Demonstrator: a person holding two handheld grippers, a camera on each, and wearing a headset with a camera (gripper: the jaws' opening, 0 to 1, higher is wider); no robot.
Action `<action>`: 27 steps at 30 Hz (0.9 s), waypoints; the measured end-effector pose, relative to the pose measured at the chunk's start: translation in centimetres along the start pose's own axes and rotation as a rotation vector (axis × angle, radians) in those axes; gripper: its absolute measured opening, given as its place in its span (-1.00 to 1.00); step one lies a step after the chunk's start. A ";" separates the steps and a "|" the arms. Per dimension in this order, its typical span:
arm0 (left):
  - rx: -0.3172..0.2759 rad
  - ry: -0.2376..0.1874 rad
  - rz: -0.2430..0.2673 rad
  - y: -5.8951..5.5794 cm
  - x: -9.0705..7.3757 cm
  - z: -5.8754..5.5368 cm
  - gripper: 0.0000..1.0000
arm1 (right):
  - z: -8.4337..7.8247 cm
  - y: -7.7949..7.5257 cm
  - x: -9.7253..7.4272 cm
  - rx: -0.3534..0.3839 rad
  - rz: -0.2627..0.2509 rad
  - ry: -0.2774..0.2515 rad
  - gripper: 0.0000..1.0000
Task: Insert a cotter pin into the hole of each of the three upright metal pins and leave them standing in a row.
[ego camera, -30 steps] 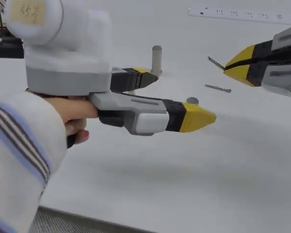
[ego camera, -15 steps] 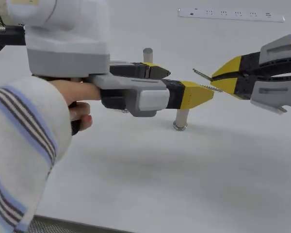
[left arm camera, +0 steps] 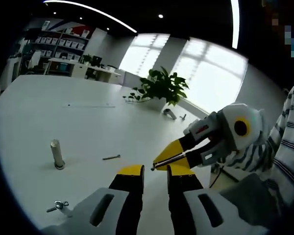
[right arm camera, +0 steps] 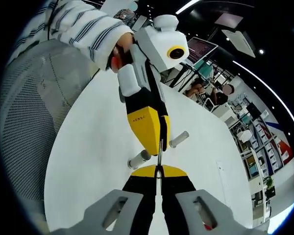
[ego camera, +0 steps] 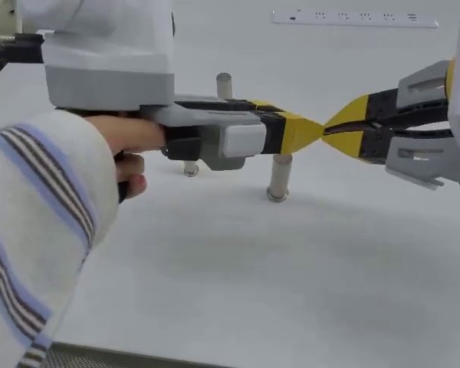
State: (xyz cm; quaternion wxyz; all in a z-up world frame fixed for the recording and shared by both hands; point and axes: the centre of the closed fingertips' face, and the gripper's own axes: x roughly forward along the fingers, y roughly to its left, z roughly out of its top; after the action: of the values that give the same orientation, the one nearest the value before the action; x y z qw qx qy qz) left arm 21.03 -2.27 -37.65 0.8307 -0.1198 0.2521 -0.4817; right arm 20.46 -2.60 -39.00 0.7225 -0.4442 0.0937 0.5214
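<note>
I read the left gripper (ego camera: pixel 313 132) and right gripper (ego camera: pixel 333 132) as smooth moulded plastic, the yellow-and-black tips satin, the grey-white bodies matt; the cotter pin (right arm camera: pixel 160 152) is thin bright metal; the nearest upright metal pin (ego camera: pixel 278 175) looks like dull-sheened brushed steel; the table (ego camera: pixel 291 291) is smooth, matt white; the sleeve (ego camera: pixel 38 230) is soft, fleecy striped cloth.

Behind left gripper (ego camera: pixel 295 126): top of metal pin (ego camera: pixel 277 180) at six o'clock, most of, perhaps, another pin (ego camera: pixel 190 168) at eight. Cut off at three o'clock: right gripper (ego camera: pixel 326 132).
</note>
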 end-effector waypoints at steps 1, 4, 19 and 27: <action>0.002 0.002 -0.001 0.0 0.0 0.0 -0.76 | 0.1 0.0 0.0 -0.004 0.000 0.000 -1.00; 0.003 0.005 -0.004 -0.1 0.1 -0.1 -0.84 | 0.3 0.2 0.1 -0.024 -0.001 0.004 -1.00; 0.001 0.030 0.001 0.3 0.0 -0.5 -1.00 | 0.2 0.2 0.5 -0.044 0.009 0.010 -1.00; 0.011 0.039 0.001 0.2 0.0 -0.7 -1.00 | 0.2 0.1 0.6 -0.045 0.011 0.010 -1.00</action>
State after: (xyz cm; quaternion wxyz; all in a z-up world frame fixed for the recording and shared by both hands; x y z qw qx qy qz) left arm 20.80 -2.11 -38.36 0.8265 -0.1057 0.2659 -0.4848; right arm 20.57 -2.03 -39.33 0.7090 -0.4625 0.0877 0.5251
